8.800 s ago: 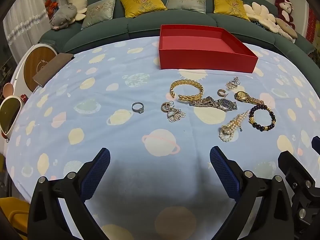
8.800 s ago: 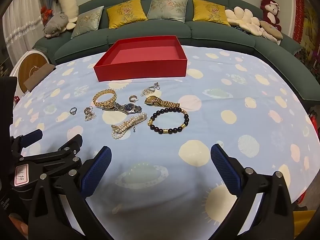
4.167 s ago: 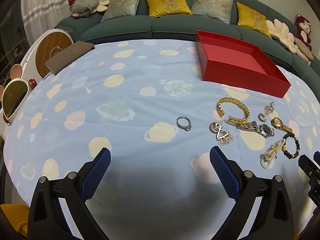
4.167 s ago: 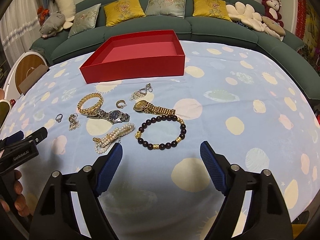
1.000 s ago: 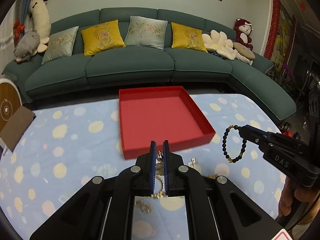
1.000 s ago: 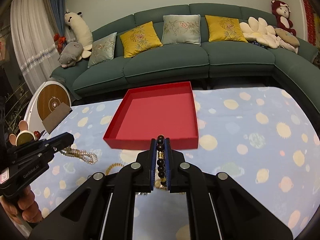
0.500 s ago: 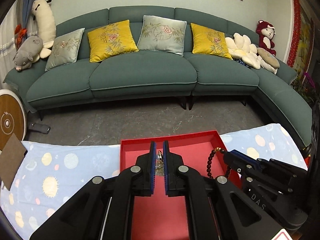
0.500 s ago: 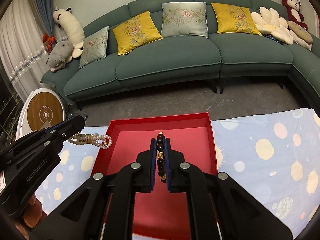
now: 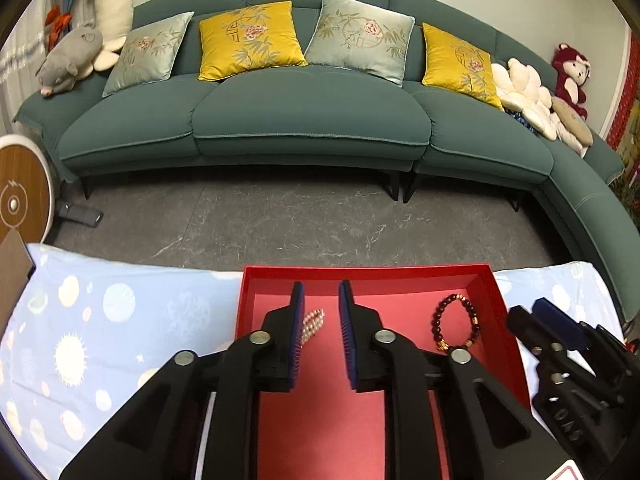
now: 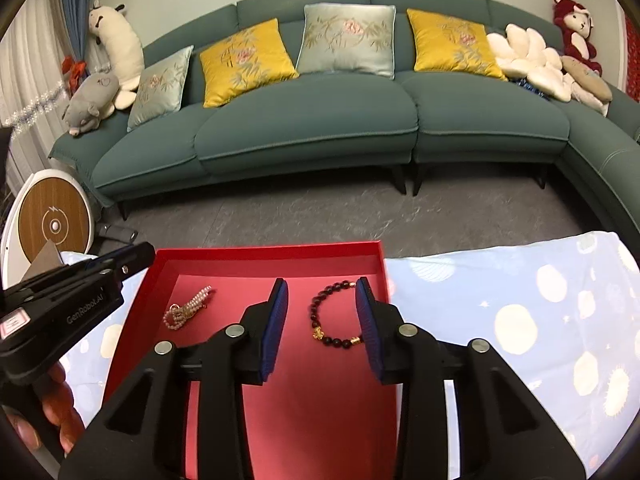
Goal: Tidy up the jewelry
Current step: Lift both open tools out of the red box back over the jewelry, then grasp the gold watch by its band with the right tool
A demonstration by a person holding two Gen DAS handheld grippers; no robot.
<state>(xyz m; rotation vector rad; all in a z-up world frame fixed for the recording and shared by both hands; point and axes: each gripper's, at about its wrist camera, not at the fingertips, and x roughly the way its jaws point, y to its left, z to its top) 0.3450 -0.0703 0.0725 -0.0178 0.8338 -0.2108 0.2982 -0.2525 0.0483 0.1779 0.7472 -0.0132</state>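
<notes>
Two pieces of jewelry are in the red box (image 10: 256, 258) now. The pearl bracelet (image 10: 186, 308) lies in a loose heap on the left part of the box floor, and the dark bead bracelet (image 10: 329, 318) lies open as a ring on the right part. They are well apart and neither touches a wall of the box.

The left tongs (image 9: 321, 322) hang over the box with the jaws parted a little and nothing between them; the pearl bracelet lies below, partly hidden behind the left finger. The right tongs (image 10: 322, 314) are released too, the jaws wider, with the bead bracelet on the box floor between them in the view and not gripped.

So I judge that two pieces are put away. The desk (image 10: 520, 320) near the box shows only its blue cloth with planets. Both cameras look forward over the box, so the rest of the desk is out of view and I cannot tell how many pieces are left there.
</notes>
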